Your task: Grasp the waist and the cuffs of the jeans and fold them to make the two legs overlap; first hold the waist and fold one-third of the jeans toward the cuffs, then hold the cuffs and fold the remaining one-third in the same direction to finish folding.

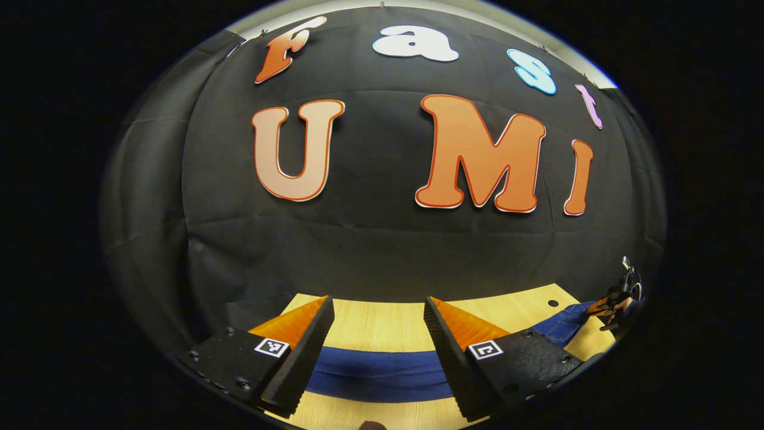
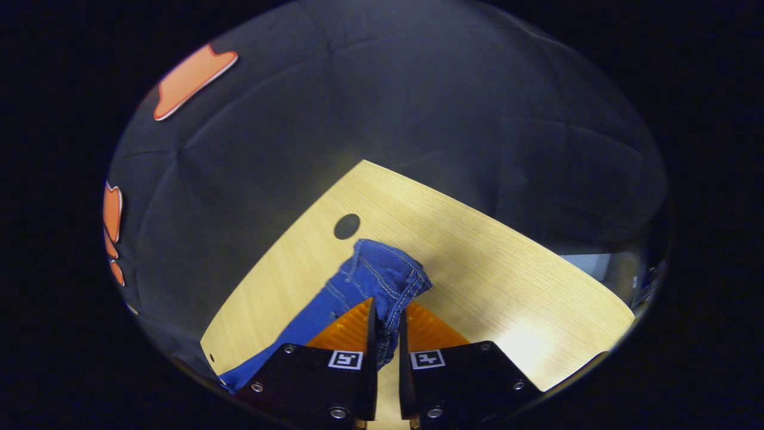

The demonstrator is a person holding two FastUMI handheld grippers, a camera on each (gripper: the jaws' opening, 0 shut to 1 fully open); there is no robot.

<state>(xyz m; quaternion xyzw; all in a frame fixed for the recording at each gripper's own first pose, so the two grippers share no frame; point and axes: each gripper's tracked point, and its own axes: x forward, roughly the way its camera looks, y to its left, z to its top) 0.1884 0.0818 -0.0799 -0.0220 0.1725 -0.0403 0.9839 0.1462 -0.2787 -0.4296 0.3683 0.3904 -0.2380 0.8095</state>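
From my remote seat, the biggest thing I saw was the black cloth wall (image 1: 382, 239), which ran across the whole upper part of the left gripper view. Below it lay the pale wooden table (image 2: 489, 257), with a small dark round hole (image 2: 347, 226) near its far edge at about 11 o'clock from the right gripper.

The jeans (image 2: 382, 278) lay on that table. In the right gripper view one bunched end sat at 12 o'clock, just ahead of the fingers, and the cloth trailed away toward 8 o'clock. In the left gripper view the denim ran as a blue band across the table at 6 o'clock, under and between the fingers.

The right gripper (image 2: 387, 325) was nearly closed, both fingers pressing a seamed fold of denim between them. The left gripper (image 1: 379, 340) stood wide apart, holding nothing. At 4 o'clock in the left gripper view I made out the other gripper at the denim's far end, though too small to judge.
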